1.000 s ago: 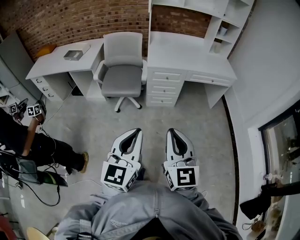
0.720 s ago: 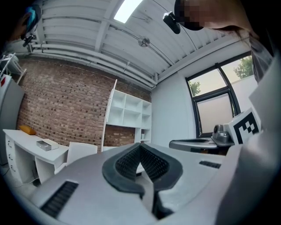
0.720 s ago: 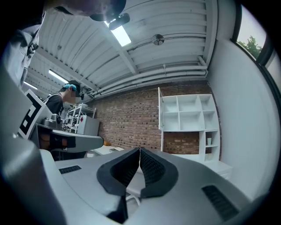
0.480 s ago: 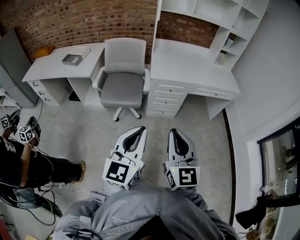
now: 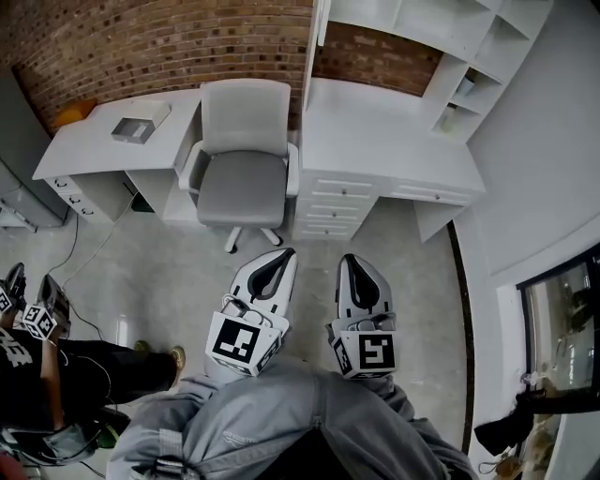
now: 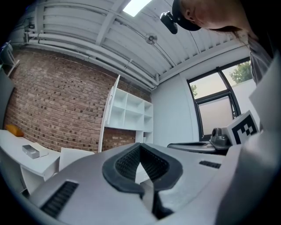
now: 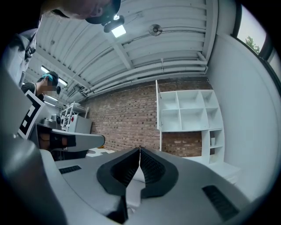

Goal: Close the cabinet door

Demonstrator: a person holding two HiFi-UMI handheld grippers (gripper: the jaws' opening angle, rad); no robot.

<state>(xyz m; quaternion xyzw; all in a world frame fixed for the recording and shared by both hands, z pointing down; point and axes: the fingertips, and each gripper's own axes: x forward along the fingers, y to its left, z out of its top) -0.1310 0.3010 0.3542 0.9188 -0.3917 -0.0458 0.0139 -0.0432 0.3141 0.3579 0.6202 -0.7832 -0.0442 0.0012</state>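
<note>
White-shelled with dark ribbed pads, the left gripper [image 5: 284, 253] and the right gripper [image 5: 345, 259] are held side by side and level, just in front of the person's grey-sleeved body. Each has its jaws together at the tips with nothing between them (both gripper views show only a small leaf-shaped gap behind the tips).

Straight ahead of the left gripper stands a grey swivel office chair [image 5: 244, 155]. Ahead of the right gripper is a white desk with a stack of drawers [image 5: 375, 131]. Above that desk, well apart from both grippers, is a white open-shelf wall cabinet [image 5: 422, 19]. Its tall white cabinet door [image 5: 316, 33] stands swung out, edge-on toward the grippers, at the cabinet's left side. A red brick wall [image 5: 141, 42] runs behind.

Further out to the left of the left gripper sits a second white desk [image 5: 94, 145] carrying a small grey box [image 5: 131, 127]. Nearer on that side is another person in dark clothes [image 5: 56, 375].
</note>
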